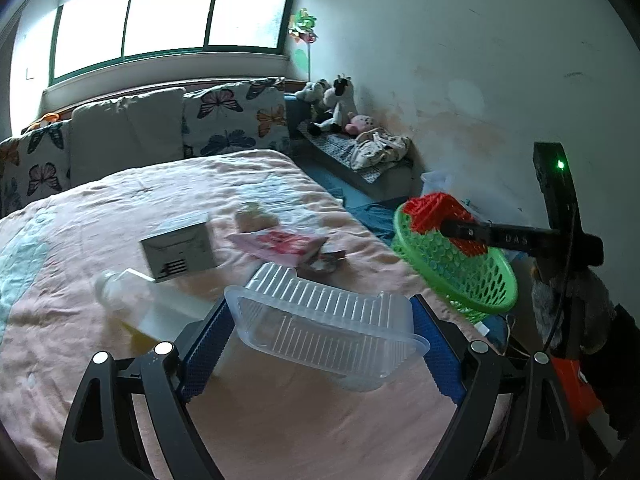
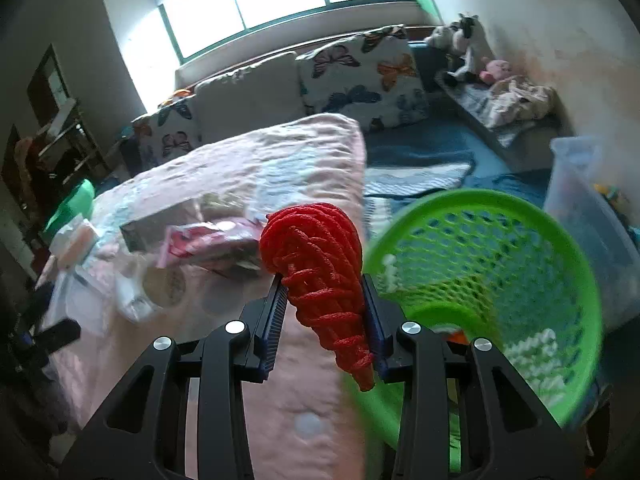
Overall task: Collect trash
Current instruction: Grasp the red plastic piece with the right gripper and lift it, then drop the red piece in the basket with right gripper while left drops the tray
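My left gripper (image 1: 324,320) is shut on a clear ribbed plastic tray (image 1: 320,324) and holds it above the pink bed (image 1: 100,216). My right gripper (image 2: 325,300) is shut on a red net bag (image 2: 320,264), held beside a green mesh basket (image 2: 500,264) at the bed's right edge. In the left wrist view the right gripper (image 1: 452,228) holds the red net bag (image 1: 432,216) over the green basket (image 1: 456,268). On the bed lie a plastic bottle (image 1: 144,304), a grey box (image 1: 180,252), a pink packet (image 1: 280,244) and small wrappers (image 1: 328,260).
Butterfly cushions (image 1: 236,116) line the bed's head under the window. Soft toys (image 1: 336,104) and crumpled cloth lie on a bench at the right wall. A clear storage bin (image 2: 592,216) stands behind the basket. Blue rugs (image 2: 416,168) cover the floor beside the bed.
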The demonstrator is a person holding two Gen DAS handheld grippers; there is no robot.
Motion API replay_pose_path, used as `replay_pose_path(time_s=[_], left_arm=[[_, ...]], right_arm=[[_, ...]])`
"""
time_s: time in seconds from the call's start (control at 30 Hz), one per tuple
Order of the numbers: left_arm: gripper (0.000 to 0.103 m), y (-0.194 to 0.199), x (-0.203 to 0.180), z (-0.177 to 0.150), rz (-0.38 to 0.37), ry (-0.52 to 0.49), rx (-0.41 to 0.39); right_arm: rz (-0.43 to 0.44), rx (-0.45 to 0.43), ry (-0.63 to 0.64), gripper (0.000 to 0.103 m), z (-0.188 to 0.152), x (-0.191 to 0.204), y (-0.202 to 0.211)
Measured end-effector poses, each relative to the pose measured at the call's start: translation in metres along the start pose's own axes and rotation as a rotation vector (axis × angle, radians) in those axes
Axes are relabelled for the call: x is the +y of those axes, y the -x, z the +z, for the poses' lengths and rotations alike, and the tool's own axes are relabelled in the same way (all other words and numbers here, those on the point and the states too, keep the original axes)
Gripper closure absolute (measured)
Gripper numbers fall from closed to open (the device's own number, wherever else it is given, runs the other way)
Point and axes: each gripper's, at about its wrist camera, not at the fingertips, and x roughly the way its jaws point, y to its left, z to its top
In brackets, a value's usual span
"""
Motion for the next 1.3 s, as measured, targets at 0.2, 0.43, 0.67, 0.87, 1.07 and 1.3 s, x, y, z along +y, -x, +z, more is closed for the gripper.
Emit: replay_pose_path(time_s=[0.2,0.43,0.67,0.87,1.07,1.3], left_arm=[[0.019,-0.01,-0.024,0.009,-0.02,-0.025,0.007],[0.019,-0.025,-0.054,0.022,-0.051,-0.052,0.015],[0.019,-0.043,-0.081,0.034,-0.073,-0.082,0.025],[0.019,-0.059,-0.098,0.046,-0.087,-0.092,0.038],[0.019,-0.078,-0.119,0.054,-0.102,-0.112,0.062],[0.019,-0.106,-0.141,0.059,-0.119,-0.122,0.102]], right_arm=[[-0.048,-0.001,-0.046,0.063,-0.017,-0.031,0.016],[-0.086,-0.006,-0.115,0.06,-0.03,-0.068,0.029],[-0.104,-0.017,-0.155,0.046,-0.035,-0.091,0.037],[-0.107,-0.034,-0.162,0.042,-0.039,-0.099,0.047],[-0.118,-0.051,-0.158,0.037,-0.045,-0.105,0.061],[-0.127,-0.062,-0.157,0.035,-0.053,-0.109,0.072]])
